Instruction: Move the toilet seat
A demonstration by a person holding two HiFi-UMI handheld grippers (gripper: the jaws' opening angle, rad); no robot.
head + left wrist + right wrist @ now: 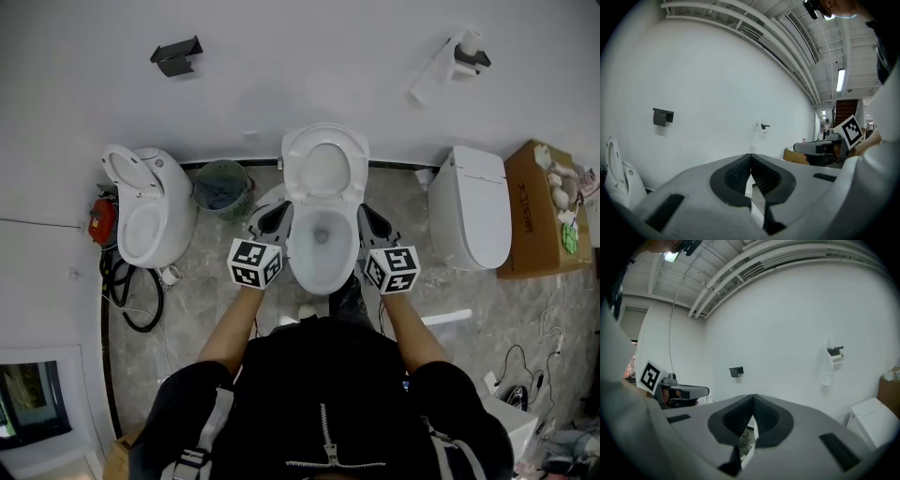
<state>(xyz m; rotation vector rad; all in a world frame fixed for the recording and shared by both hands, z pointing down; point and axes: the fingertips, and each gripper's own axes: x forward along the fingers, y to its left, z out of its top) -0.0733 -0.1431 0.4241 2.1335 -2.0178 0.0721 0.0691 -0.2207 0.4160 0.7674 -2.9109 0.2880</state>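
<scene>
A white toilet [323,246] stands in the middle of the head view, and its seat [325,142] is tipped up at the back, toward the wall. My left gripper [278,214] hangs by the bowl's left rim and my right gripper [367,217] by its right rim. Whether either touches the rim cannot be told. Both are shut with nothing between the jaws. The left gripper view shows shut jaws [750,159] pointing at the white wall, and so does the right gripper view [753,399]. The seat is not seen in either gripper view.
A second toilet [150,202] with its seat up stands at the left, beside a green bin [222,187]. A closed toilet [471,206] and a cardboard box [544,206] are at the right. A paper roll holder [466,54] and a black holder [176,54] hang on the wall. Hoses [131,291] lie on the floor at the left.
</scene>
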